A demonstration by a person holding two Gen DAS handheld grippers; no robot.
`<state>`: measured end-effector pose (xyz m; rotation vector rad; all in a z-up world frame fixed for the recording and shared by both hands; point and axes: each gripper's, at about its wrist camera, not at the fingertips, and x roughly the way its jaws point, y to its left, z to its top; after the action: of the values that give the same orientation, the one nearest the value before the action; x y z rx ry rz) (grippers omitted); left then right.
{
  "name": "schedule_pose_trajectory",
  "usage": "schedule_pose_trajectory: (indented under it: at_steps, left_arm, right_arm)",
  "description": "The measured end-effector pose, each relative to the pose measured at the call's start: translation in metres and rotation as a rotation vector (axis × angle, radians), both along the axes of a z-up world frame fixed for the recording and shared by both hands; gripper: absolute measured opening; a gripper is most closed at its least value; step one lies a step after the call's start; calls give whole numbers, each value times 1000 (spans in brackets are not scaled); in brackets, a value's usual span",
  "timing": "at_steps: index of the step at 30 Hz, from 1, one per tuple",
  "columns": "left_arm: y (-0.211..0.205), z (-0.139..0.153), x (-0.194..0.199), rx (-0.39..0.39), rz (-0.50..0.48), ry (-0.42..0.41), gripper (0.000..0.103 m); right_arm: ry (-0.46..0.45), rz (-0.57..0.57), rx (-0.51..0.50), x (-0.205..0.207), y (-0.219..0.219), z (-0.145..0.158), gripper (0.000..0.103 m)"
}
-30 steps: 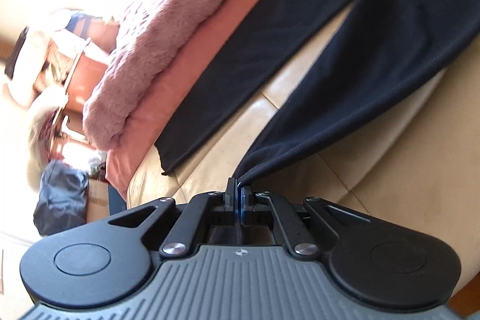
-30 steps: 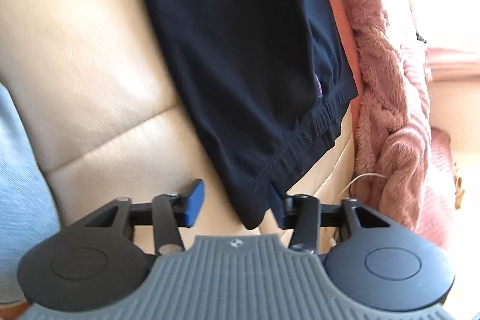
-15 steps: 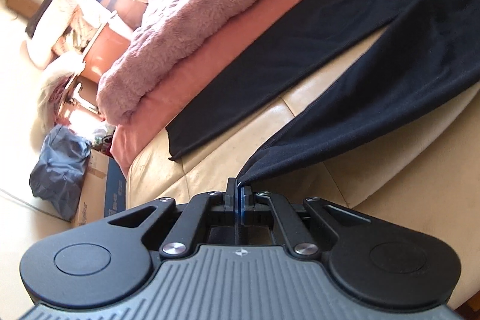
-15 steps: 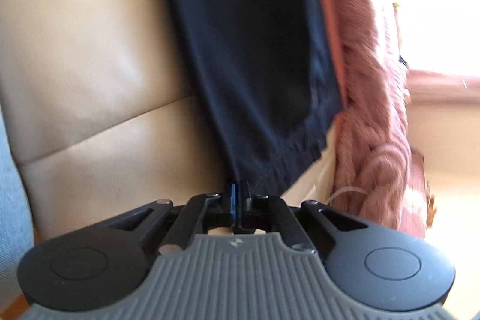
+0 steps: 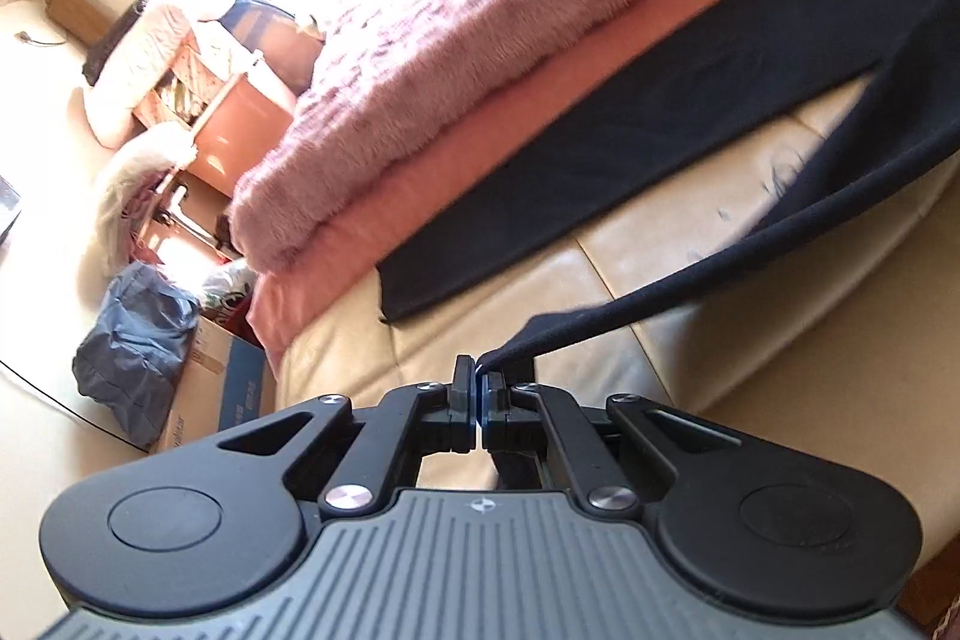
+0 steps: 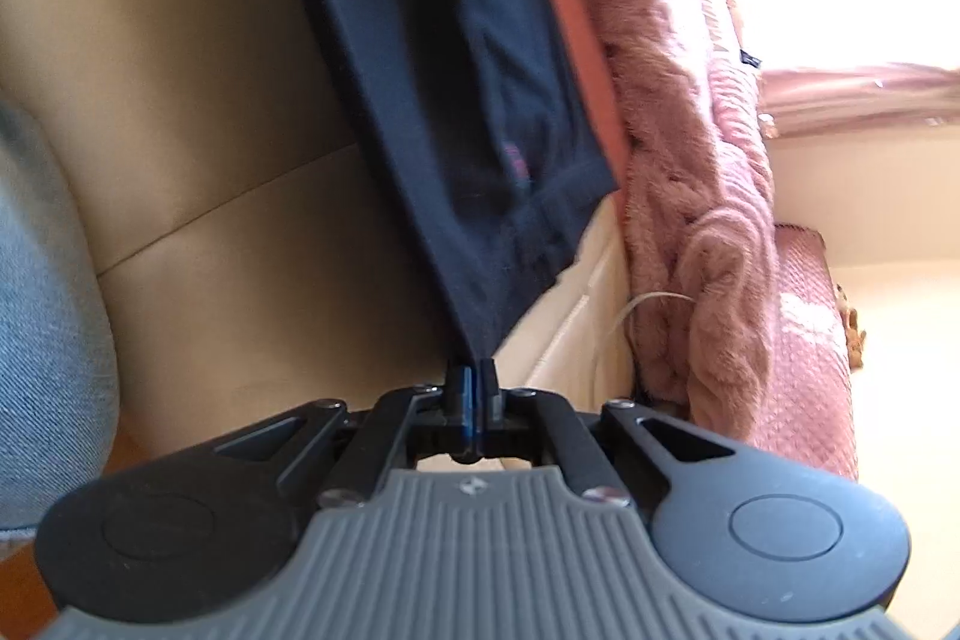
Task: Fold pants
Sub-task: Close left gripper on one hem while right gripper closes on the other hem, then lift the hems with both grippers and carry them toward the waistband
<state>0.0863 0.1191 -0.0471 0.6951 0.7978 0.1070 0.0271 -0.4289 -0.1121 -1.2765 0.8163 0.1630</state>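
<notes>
Both grippers are clamped on the dark navy pants (image 5: 690, 148). Left gripper (image 5: 478, 388) pinches one leg's hem, lifted off the tan leather sofa (image 5: 480, 292). Right gripper (image 6: 472, 382) pinches the waistband corner. The other leg lies flat beside a pink blanket (image 5: 480, 28) along the sofa's far edge.

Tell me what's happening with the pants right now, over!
Left gripper shut on one leg's hem. Right gripper shut on the waistband corner. Dark pants partly lifted off the tan couch. Pink fuzzy blanket lies alongside, not blocking.
</notes>
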Motion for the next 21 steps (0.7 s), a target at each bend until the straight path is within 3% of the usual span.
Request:
schedule_pose_trajectory:
  at_steps: [9, 13, 21]
  left_arm:
    - [6, 31, 79, -12, 59, -46, 1]
    - [12, 34, 128, -17, 104, -29, 1]
    - [16, 3, 221, 49, 139, 49, 1]
  right_arm:
    - [-122, -76, 83, 71, 8, 44, 0]
    - [-142, -84, 100, 124, 11, 57, 0]
    - [-109, -68, 114, 239, 16, 51, 0]
